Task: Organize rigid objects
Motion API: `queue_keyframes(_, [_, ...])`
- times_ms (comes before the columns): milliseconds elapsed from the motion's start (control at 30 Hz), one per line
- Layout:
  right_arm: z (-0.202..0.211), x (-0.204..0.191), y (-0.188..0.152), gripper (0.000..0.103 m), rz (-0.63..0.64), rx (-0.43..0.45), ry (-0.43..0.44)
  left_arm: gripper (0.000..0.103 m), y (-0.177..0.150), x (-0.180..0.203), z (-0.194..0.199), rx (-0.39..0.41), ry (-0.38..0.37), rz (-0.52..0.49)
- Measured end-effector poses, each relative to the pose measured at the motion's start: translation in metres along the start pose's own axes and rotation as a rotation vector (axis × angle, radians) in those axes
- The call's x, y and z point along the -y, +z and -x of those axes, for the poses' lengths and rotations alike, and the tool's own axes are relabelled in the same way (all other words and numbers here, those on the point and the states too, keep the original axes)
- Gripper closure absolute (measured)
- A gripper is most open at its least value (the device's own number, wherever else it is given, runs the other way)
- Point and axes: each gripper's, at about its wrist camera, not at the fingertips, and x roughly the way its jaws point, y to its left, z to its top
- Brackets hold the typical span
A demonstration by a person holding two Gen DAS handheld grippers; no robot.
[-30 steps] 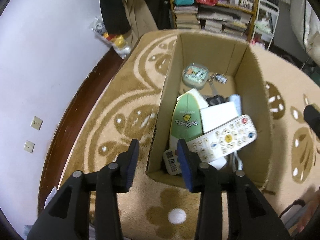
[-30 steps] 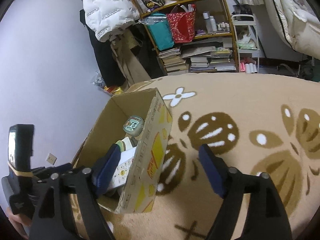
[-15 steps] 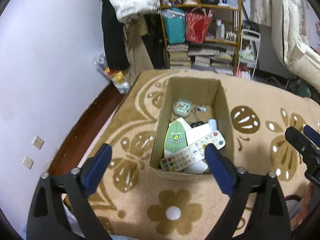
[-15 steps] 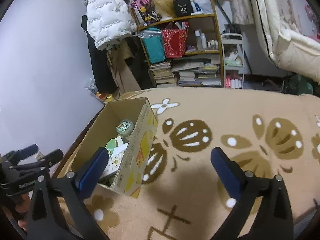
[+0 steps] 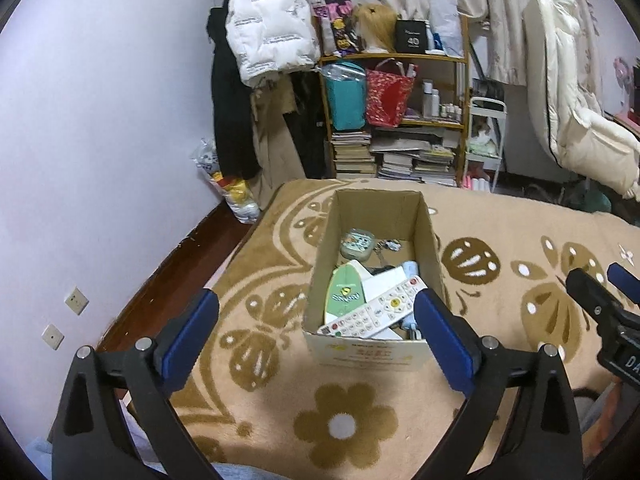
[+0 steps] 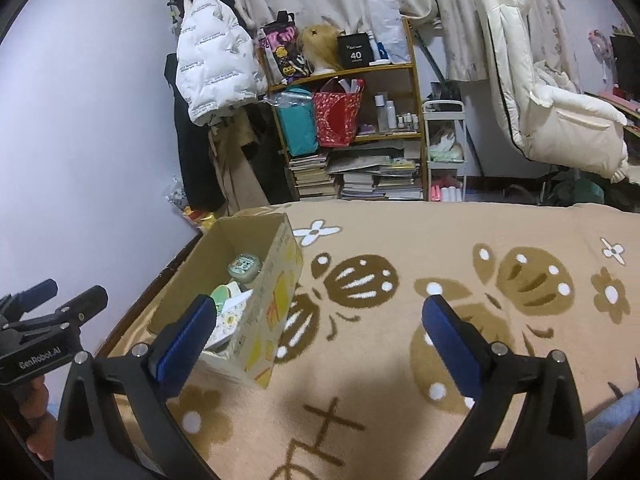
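Observation:
An open cardboard box (image 5: 328,236) (image 6: 276,300) sits on the patterned beige carpet. Inside it lie a white remote control (image 5: 372,314), a green and white oval object (image 5: 342,294) (image 6: 224,296), a small round case (image 5: 356,242) (image 6: 245,267), keys (image 5: 386,246) and a white flat box (image 5: 382,282). My left gripper (image 5: 316,330) hangs wide open above and in front of the box, holding nothing. My right gripper (image 6: 316,334) is wide open too, empty, to the right of the box over bare carpet.
A purple wall (image 5: 100,140) and dark wooden skirting run along the left. A shelf (image 5: 396,120) with bags, bottles and stacked books stands behind the box, beside a hanging white jacket (image 5: 268,36). A plastic bag (image 5: 236,196) lies by the wall. White bedding (image 6: 560,112) is at right.
My left gripper has opened wide and pulled up and back from the box. The right gripper has also drawn back and higher, so more of the room shows.

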Motion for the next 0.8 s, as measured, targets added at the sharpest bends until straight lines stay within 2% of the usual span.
queue_keyframes(133, [-0.002, 0.002, -0.011, 0.000, -0.004, 0.029, -0.032, 0.006, -0.004, 0.003, -0.004, -0.013, -0.017, -0.002])
queue_keyframes(233, [-0.008, 0.001, -0.015, 0.000, -0.006, 0.016, -0.023, 0.006, -0.005, 0.006, -0.010, -0.034, -0.046, -0.002])
queue_keyframes(800, [-0.024, -0.001, -0.025, 0.000, 0.001, -0.030, -0.045, 0.006, -0.005, 0.024, -0.018, -0.046, -0.031, -0.086])
